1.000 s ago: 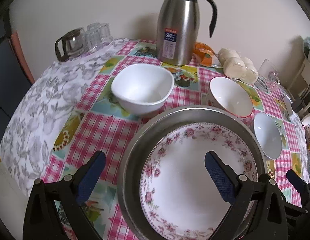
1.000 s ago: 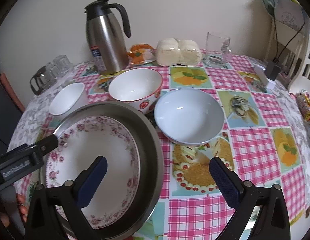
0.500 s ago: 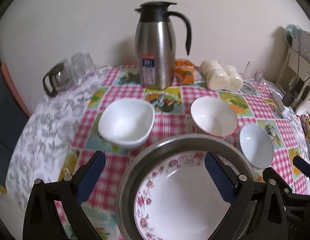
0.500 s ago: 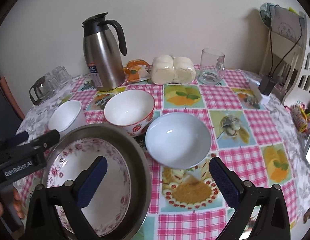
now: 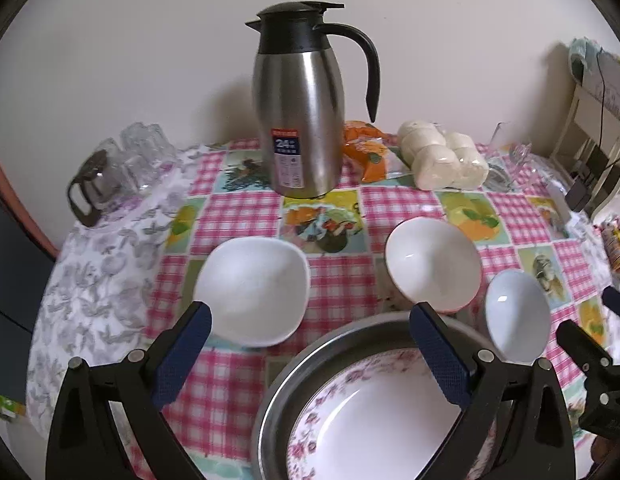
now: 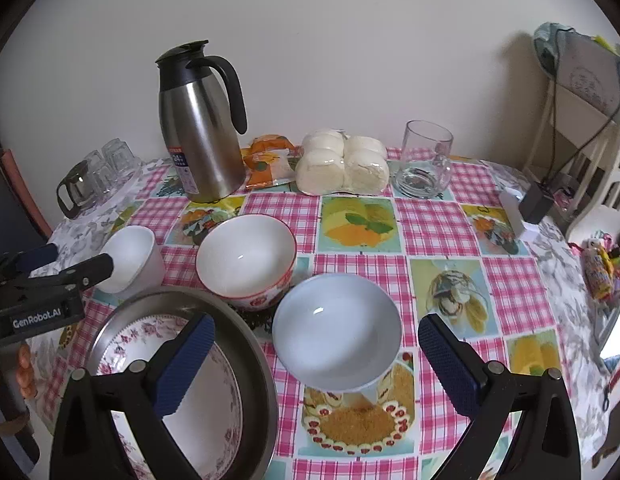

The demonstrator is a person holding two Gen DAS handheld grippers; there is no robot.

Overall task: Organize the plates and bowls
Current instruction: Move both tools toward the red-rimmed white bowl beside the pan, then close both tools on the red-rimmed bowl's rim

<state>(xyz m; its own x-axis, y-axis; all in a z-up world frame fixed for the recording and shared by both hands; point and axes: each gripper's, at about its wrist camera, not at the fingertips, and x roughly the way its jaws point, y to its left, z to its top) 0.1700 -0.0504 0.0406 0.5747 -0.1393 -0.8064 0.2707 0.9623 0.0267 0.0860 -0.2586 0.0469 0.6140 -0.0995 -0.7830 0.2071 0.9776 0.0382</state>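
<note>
Left wrist view counts three bowls on the checked tablecloth (image 5: 246, 216): a squarish white bowl (image 5: 252, 290) just ahead of my left gripper (image 5: 310, 354), a red-rimmed bowl (image 5: 431, 264) to its right, and a pale blue bowl (image 5: 515, 322) further right. One floral plate (image 5: 373, 420) sits inside one steel basin (image 5: 310, 364) at the near edge. One steel thermos (image 5: 300, 120) stands at the back, with several upturned glasses (image 5: 142, 152) and one glass pot (image 5: 90, 188) at far left.

My left jaws are spread wide, holding nothing; one finger hangs before the squarish bowl, the other over the basin. My right gripper (image 6: 315, 362) is likewise spread and empty, its fingers bracketing the pale blue bowl (image 6: 335, 326) without touching it that I can see.

Only the right wrist view shows one glass mug (image 6: 425, 160) clearly, the four wrapped buns (image 6: 341, 168) head-on, and my left gripper from the side. The left view alone shows the squarish bowl whole.
</note>
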